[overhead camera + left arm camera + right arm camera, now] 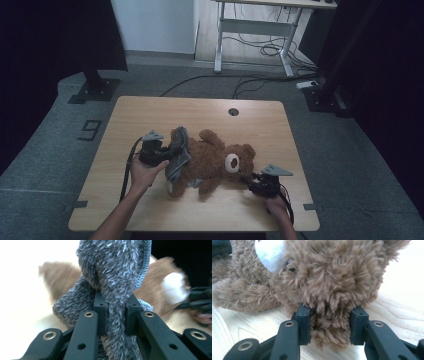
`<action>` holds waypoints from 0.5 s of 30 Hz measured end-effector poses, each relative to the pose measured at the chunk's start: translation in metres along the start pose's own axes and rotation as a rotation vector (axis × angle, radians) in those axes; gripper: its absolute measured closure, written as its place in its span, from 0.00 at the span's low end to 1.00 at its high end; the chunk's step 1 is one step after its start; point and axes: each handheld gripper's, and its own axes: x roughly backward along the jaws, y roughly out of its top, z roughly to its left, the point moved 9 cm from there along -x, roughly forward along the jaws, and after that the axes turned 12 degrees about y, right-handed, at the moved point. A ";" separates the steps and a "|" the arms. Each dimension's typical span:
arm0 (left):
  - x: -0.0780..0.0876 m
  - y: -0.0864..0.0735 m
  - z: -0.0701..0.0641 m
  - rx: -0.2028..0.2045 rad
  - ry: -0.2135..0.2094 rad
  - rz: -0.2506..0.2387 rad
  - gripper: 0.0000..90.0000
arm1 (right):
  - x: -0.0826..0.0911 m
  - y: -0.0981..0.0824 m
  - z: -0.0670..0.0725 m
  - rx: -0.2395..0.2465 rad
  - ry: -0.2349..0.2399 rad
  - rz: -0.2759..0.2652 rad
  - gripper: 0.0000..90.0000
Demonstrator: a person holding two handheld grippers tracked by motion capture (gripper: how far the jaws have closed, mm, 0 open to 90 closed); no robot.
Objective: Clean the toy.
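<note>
A brown teddy bear [212, 162] lies on its side near the middle of the wooden desk [150, 112], toward the near edge, its head pointing at the right edge. The left gripper [167, 152] has its jaws clamped on a fold of fuzzy grey knitted garment [179, 155] that is bunched around the bear's lower body; the left gripper view shows the cloth [112, 277] pinched tight between them. The right gripper [248, 181], low near the desk's near right corner, has its jaws clamped on brown fur at the bear's head [332, 290], just above the wood.
</note>
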 end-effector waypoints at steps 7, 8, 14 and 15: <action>-0.032 0.032 -0.026 -0.015 -0.029 0.029 0.84 | 0.000 0.000 0.000 0.005 -0.001 0.001 0.68; -0.040 0.032 -0.028 -0.024 -0.022 0.047 0.84 | 0.000 0.000 0.000 0.006 -0.002 0.000 0.67; -0.070 0.016 -0.031 -0.029 -0.005 0.099 0.85 | 0.000 0.000 0.001 0.010 -0.006 0.000 0.67; -0.070 0.013 -0.032 -0.034 -0.007 0.101 0.85 | 0.000 0.000 0.001 0.012 -0.006 0.001 0.66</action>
